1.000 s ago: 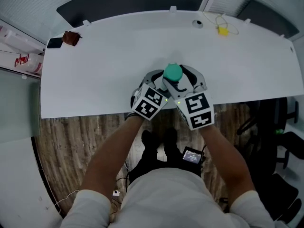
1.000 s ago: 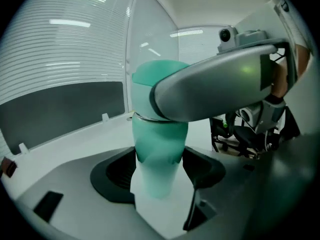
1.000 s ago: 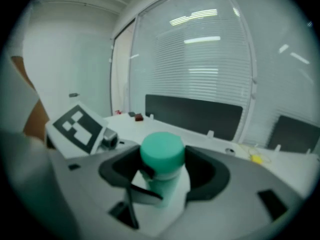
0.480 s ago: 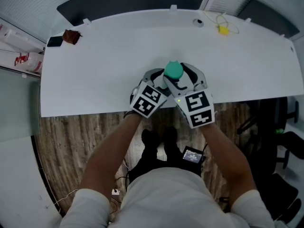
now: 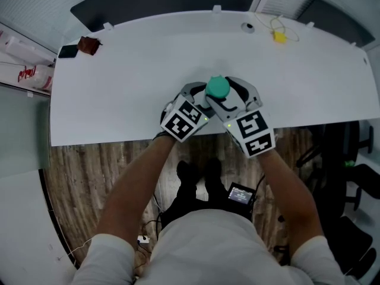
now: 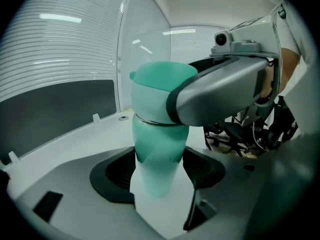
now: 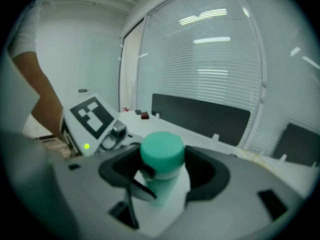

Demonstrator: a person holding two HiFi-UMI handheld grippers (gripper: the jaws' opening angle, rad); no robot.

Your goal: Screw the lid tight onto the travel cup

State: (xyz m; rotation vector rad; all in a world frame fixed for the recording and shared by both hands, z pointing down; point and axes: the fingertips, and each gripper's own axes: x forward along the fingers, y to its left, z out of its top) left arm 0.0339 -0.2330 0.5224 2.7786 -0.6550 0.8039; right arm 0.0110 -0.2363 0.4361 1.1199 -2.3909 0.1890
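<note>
Left gripper (image 6: 159,171): jaws closed against the lower body of the teal travel cup (image 6: 156,144), which stands upright between them. Right gripper (image 7: 164,170): jaws closed round the teal lid (image 7: 162,151) seated on top of the cup. In the head view the pair meet at centre frame, close to the lower edge of the white table (image 5: 136,70). There only the lid's round top shows, since the gripper bodies and marker cubes cover the cup below. The left gripper view alone shows the cup's body, though the right gripper's grey jaw crosses the lid and hides its right side. The right gripper view shows the lid whole, with the left gripper's marker cube (image 7: 91,114) at its left. Well apart on the table lie a small brown object (image 5: 89,45) at upper left and a yellow object (image 5: 278,37) at upper right.
</note>
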